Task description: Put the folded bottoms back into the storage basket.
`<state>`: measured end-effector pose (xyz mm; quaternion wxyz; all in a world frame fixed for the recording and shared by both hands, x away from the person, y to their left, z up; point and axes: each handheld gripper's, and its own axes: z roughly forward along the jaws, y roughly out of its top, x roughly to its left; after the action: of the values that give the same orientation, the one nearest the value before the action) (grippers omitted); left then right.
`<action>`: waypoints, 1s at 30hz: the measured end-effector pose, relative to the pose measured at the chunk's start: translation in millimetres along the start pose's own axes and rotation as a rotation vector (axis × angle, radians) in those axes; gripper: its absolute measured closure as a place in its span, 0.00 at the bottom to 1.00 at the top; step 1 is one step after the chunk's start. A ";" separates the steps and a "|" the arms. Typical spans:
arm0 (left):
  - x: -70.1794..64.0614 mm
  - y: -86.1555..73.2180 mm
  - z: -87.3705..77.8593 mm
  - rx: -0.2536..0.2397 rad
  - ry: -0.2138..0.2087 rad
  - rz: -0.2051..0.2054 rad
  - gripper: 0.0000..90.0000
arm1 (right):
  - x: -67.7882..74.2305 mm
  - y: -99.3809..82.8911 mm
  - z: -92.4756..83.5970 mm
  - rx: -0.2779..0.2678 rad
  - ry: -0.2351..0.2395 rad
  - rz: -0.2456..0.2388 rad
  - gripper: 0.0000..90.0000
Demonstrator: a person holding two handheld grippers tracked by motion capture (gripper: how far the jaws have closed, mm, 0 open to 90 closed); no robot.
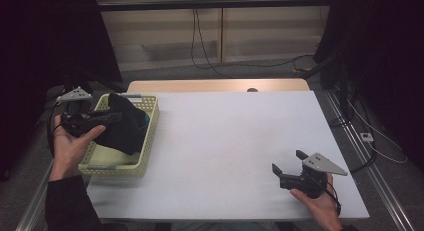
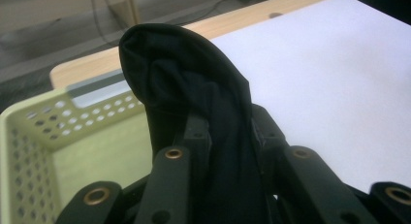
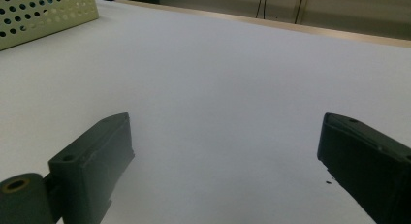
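**Dark cloth held over the basket**

The table (image 1: 225, 141), covered in white with a strip of bare wood along its far edge, takes up most of the high view.

At its left edge sits a pale yellow basket (image 1: 148, 141) with perforated walls, its long axis running from the near side to the far side of the table. In the right gripper view a corner of it shows at top left.

A black cloth (image 1: 125, 125) lies bunched over and inside the basket. In the high view it hangs as a loose mass from the far rim down toward the middle of the basket, longer along the basket's length than across it. In the left gripper view the free end of the cloth (image 2: 179, 73) stands up in a rounded peak, pointing away from the gripper toward the basket's far wall.

The left gripper (image 1: 114, 117) reaches in from the left, level, across the basket's left wall, and its jaws are clamped on the cloth, which is pinched between them.

The right gripper (image 1: 289, 163) rests low over the near right part of the table, well apart from the basket, its jaws spread wide with nothing between them.
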<state>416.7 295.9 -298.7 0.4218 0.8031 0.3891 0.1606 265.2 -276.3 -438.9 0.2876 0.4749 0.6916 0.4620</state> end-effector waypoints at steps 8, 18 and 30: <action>6.7 0.5 16.0 -0.002 0.008 0.011 0.81 | -0.4 -0.4 0.4 0.000 0.001 -0.002 0.06; 30.8 -5.8 31.7 0.009 0.019 -0.031 0.80 | -0.7 -0.7 0.9 0.005 0.000 0.000 0.06; 49.9 -16.7 31.5 0.045 0.119 -0.072 0.80 | -0.3 -1.0 0.9 0.010 0.001 0.000 0.06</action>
<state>459.2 322.1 -334.3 0.3854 0.7869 0.4455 0.1840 265.7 -276.4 -440.2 0.2848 0.4759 0.6941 0.4590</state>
